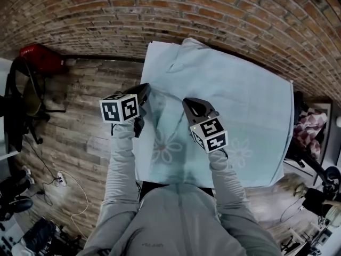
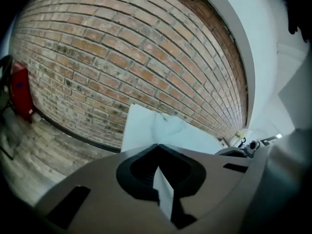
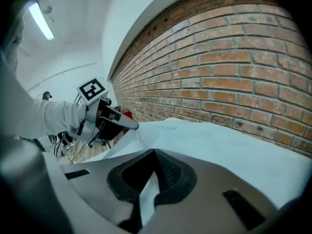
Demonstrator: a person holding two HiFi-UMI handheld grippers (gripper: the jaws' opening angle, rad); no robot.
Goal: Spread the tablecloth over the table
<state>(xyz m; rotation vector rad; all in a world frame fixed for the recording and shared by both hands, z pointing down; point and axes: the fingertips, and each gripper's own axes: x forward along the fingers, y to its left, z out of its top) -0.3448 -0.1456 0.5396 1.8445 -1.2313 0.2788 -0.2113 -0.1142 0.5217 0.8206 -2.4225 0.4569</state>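
Where the head view looks down, tablecloth [image 1: 240,100] covers most of the tabletop, which is hidden beneath it. Far-left corner is rumpled nr brick wall [image 1: 160,15]. Left claw [image 1: 144,94] and right claw [image 1: 193,106] sit side by side over the near-left part, holding up a ridge of cloth, prob. to pull it flat.
Left gripper view: claw pressed together, pinching a cloth fold.
Right gripper view: same, pinching cloth. Fabric runs twd left claw, so both appear to share one pleat.
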